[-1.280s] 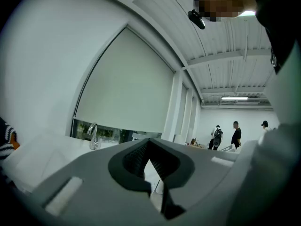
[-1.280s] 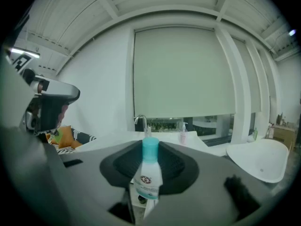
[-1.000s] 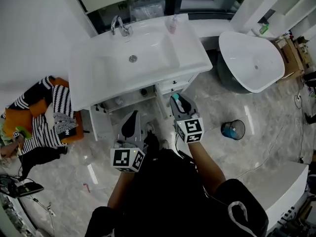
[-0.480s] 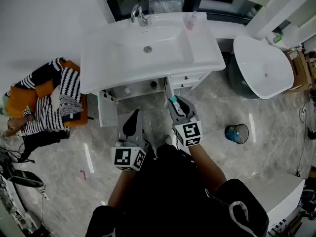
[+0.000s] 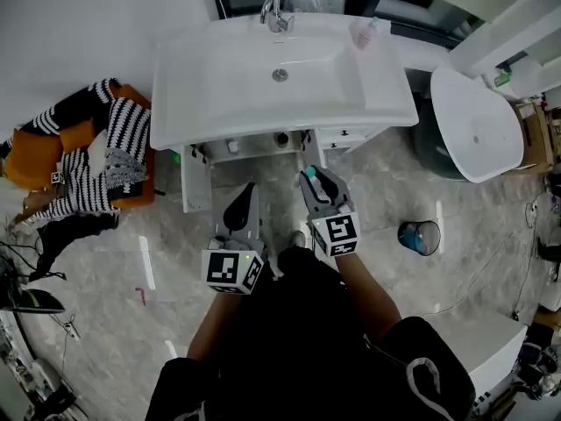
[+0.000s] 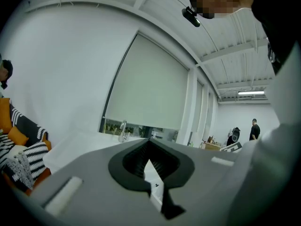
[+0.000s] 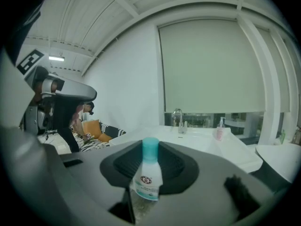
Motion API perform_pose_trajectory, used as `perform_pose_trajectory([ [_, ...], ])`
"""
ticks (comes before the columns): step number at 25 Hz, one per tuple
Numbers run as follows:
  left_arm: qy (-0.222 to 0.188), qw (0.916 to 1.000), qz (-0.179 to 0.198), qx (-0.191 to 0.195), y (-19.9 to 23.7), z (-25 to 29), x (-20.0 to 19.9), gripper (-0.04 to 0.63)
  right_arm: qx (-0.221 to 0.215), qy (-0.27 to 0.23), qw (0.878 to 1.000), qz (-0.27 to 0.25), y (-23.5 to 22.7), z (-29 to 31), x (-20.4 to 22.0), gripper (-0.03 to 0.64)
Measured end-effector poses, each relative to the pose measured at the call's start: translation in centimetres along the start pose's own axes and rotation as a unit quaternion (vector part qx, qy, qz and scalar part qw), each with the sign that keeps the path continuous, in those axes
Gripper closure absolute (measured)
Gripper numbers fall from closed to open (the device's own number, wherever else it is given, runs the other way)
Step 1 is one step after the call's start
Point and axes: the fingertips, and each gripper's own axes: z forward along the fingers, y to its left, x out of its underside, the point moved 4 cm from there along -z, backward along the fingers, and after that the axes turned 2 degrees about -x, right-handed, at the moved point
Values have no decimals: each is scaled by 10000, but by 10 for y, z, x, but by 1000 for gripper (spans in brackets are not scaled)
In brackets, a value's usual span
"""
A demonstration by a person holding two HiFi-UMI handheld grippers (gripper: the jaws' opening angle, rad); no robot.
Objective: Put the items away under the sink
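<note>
A white sink vanity (image 5: 219,103) stands ahead, and the cupboard (image 5: 254,145) under it is open, with a few small items on its shelf. My right gripper (image 5: 311,179) is shut on a small clear bottle (image 5: 308,174) with a teal cap, held just in front of the cupboard's right side. In the right gripper view the bottle (image 7: 146,178) stands upright between the jaws of the right gripper (image 7: 149,160). My left gripper (image 5: 246,193) points at the cupboard opening with its jaws together. In the left gripper view the left gripper (image 6: 149,147) shows only a thin white sliver in the slit.
A pink soap dispenser (image 5: 364,33) and a faucet (image 5: 276,11) sit on the counter. An open cupboard door (image 5: 195,187) juts out at the left. A white bathtub (image 5: 478,121) and a blue bin (image 5: 416,235) are to the right, an orange seat with striped cloth (image 5: 96,156) to the left.
Both grippers have moved forward toward the open cupboard under the sink. The bottle stays in the right gripper. The vanity now sits more to the right in the head view.
</note>
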Motion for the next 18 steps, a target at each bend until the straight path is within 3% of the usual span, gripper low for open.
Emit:
perform_pose_trajectory([
  [9,184,9998,-62,27,52,23,33,588,-18,70,10000,28,20,53,25,505],
  [18,214,9997,-112,-51,98,62,109,588,84,85,9998,132,3,114,101,505],
])
